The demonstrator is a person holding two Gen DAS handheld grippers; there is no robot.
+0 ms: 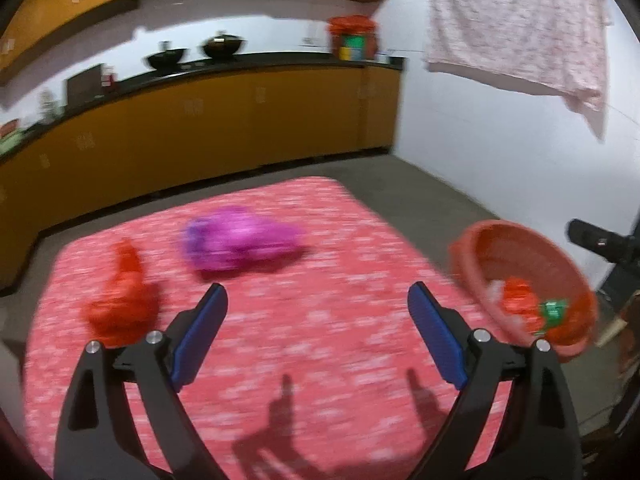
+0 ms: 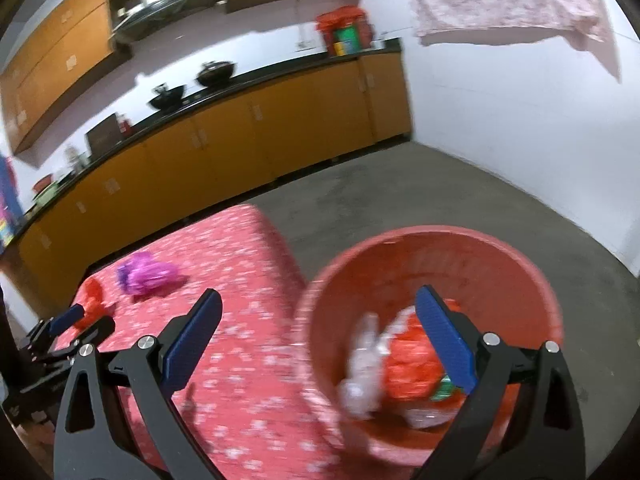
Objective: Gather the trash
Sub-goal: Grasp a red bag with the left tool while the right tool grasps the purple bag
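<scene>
A purple crumpled bag and a red crumpled bag lie on the table's red patterned cloth. My left gripper is open and empty above the cloth, with the purple bag ahead of it and the red bag to its left. An orange-red basin stands off the table's right side. In the right wrist view my right gripper is open and empty over the near rim of the basin, which holds clear plastic, a red wrapper and a green scrap.
Orange kitchen cabinets with a dark counter and woks run along the far wall. A pink cloth hangs at upper right. Grey concrete floor surrounds the table. A black object sticks out behind the basin.
</scene>
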